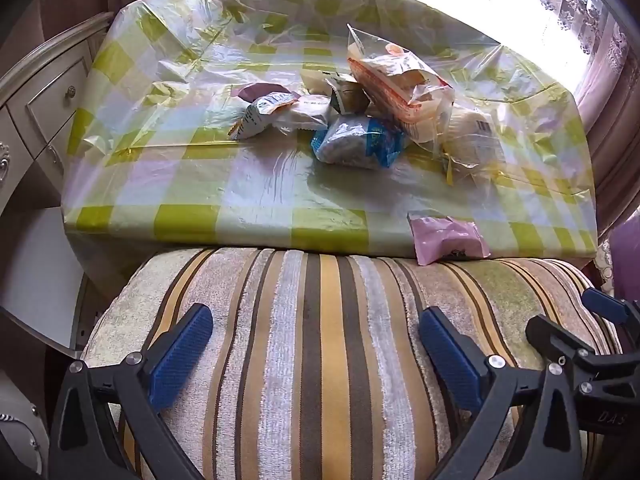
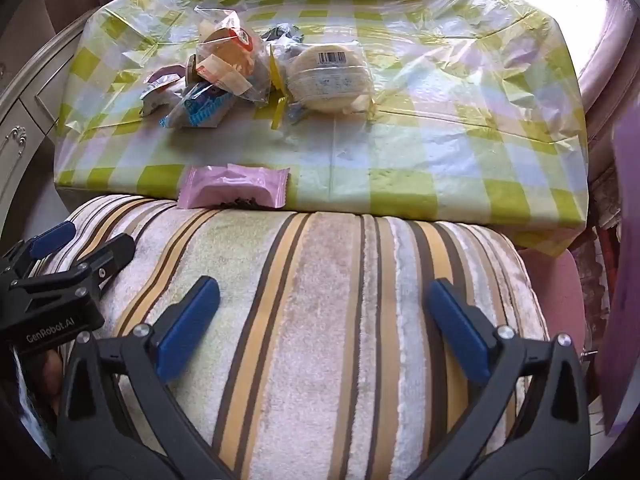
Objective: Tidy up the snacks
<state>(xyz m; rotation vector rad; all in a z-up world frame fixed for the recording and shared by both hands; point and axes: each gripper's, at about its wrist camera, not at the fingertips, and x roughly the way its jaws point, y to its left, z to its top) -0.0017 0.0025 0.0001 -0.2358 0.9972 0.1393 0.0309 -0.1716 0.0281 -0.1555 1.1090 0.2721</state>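
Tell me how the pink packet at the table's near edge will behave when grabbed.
The pink packet looks like thin crimped film, so it will probably crumple under the fingers. It is small and puffy, likely light. It lies on a glossy plastic tablecloth at the edge, so a push may slide it off.

Snack packets are being counted on one checked tablecloth (image 1: 224, 184): one pink packet (image 1: 446, 240) is being seen at the cloth's near edge, and one blue-and-white packet (image 1: 360, 142), one large clear bag (image 1: 404, 92) and one round cake (image 2: 328, 76) are being seen mid-cloth; smaller packets there cannot be counted.
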